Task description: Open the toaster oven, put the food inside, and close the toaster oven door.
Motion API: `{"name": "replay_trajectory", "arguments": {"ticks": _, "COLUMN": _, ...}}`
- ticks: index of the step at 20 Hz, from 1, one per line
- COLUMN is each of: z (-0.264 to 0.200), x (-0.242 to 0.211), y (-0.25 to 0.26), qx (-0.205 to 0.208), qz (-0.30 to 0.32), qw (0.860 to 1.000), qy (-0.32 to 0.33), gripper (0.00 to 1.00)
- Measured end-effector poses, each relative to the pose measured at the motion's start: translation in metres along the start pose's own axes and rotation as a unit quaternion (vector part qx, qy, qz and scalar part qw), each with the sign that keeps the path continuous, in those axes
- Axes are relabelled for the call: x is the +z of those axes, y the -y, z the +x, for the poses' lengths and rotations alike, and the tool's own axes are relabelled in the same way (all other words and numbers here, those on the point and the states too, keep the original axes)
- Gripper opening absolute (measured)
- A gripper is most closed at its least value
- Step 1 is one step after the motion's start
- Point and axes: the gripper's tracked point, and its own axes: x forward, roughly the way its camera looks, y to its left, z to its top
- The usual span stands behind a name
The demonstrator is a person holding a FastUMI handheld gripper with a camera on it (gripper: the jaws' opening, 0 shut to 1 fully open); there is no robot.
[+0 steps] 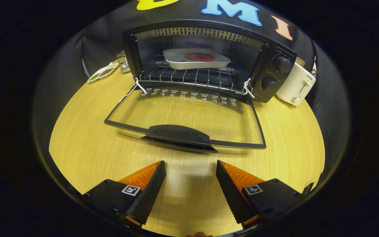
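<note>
On the pale wooden table (87,144), square ahead of the gripper (191,168), sits the toaster oven (209,62), and its door (189,115) is dropped fully down, lying flat toward us with the glass pane showing the wood through it. Inside the oven, on the wire rack (192,77), there's the food: a shallow white dish (196,59) with a round red piece (200,57) in its middle, set well back in the cavity. So loading looks done, and closing the door looks like the step left. The door handle (178,135) is the broad dark bar along the door's front edge, the part of the oven nearest us, just ahead of the fingertips. The claw is spread wide with nothing between its fingers (150,184), hovering over bare table short of that handle. Reading the door: rigid metal frame and glass, hinged at the oven's base, probably light enough to swing but smooth, so I'd come under the handle bar at its middle and lift, rather than pinch the slick pane. Right of the oven stands a white pop-up toaster (296,85); on the oven's own right face are two control knobs (283,64). Left of the oven lie a small packet (103,72) and something shiny I can't make out.
</note>
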Motion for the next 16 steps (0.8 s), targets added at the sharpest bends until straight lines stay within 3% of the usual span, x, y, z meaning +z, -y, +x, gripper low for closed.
{"name": "replay_trajectory", "arguments": {"ticks": 4, "z": 0.006, "x": 0.01, "y": -0.014, "qx": 0.012, "qz": 0.025, "qw": 1.0, "qy": -0.008, "gripper": 0.98}}
{"name": "replay_trajectory", "arguments": {"ticks": 16, "z": -0.009, "x": 0.024, "y": -0.017, "qx": -0.02, "qz": 0.057, "qw": 0.998, "qy": -0.004, "gripper": 0.99}}
